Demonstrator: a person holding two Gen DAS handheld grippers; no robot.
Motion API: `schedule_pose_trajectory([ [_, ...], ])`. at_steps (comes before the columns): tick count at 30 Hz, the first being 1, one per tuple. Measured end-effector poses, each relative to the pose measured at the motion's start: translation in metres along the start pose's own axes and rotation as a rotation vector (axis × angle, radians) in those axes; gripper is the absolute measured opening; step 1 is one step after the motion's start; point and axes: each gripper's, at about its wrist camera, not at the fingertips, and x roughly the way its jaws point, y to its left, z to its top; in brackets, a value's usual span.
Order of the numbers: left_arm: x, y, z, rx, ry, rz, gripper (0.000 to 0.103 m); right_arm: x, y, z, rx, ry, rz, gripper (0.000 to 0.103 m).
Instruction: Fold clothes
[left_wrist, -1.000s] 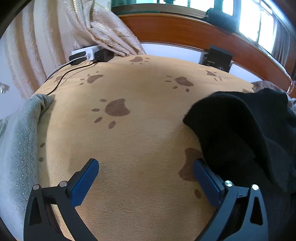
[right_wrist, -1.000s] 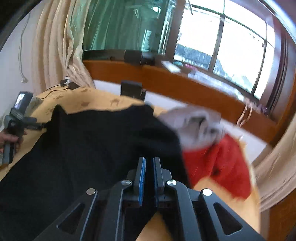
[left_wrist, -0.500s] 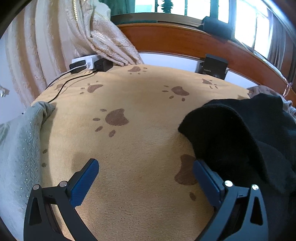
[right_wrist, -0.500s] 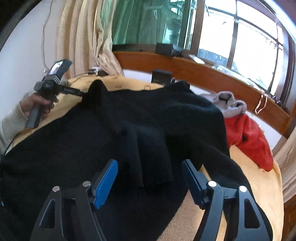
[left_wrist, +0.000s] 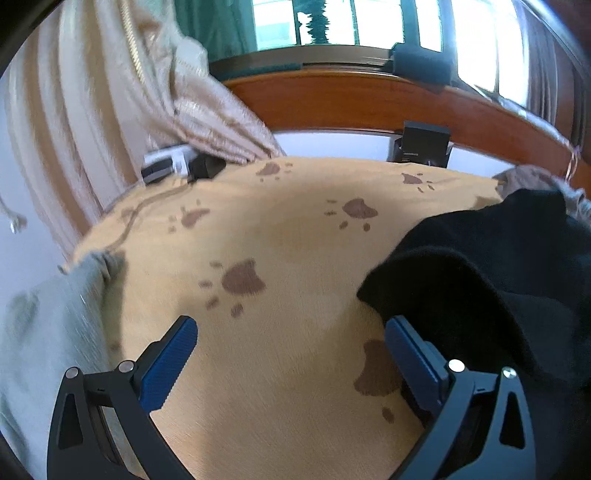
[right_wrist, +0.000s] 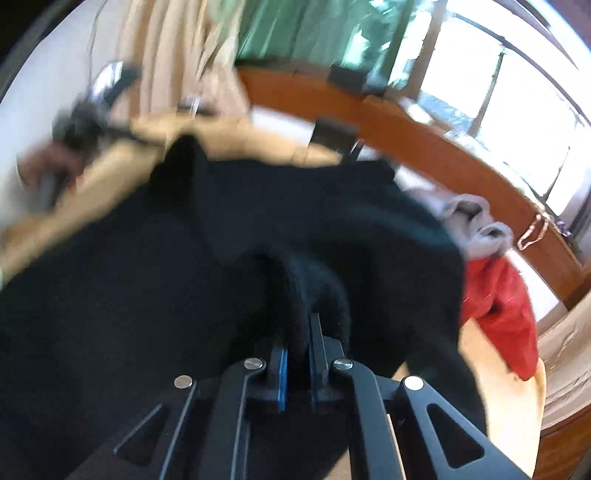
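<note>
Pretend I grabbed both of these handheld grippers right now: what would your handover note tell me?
Right gripper: shut on a raised fold of the black knit sweater.
Left gripper: open, holding nothing, hovering over the tan paw-print blanket with the sweater's edge beside its right finger.
The sweater lies spread and rumpled across the blanket. A crumpled red garment and a grey garment wait beyond it; a pale green garment lies to the left.
Done: one pinch taken. Left: fold the sweater flat, probably then the others.
</note>
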Motion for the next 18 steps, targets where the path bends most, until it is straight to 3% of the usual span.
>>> schedule_pose_trajectory([
  [7,0.026,-0.03,0.027,0.19,-0.034,0.193,0.102,-0.066,-0.043,0.043,0.139,-0.197,0.002,0.008],
  [10,0.047,-0.046,0.032,0.247,-0.031,0.258,0.102,-0.057,-0.075,0.049,0.26,-0.189,0.035,0.008],
  [12,0.058,-0.053,0.032,0.271,-0.03,0.287,0.102,-0.027,-0.098,0.044,0.357,-0.086,0.072,0.009],
  [13,0.064,-0.057,0.032,0.284,-0.028,0.308,0.102,-0.011,-0.105,0.039,0.368,-0.035,0.039,0.009],
  [14,0.067,-0.058,0.032,0.29,-0.03,0.318,0.102,0.007,-0.109,0.032,0.351,0.022,-0.071,0.01],
  [16,0.068,-0.059,0.033,0.287,-0.035,0.33,0.103,0.04,-0.118,0.017,0.306,0.135,-0.198,0.01],
  [18,0.068,-0.057,0.033,0.29,-0.044,0.347,0.103,0.061,-0.135,0.002,0.361,0.183,-0.25,0.012],
])
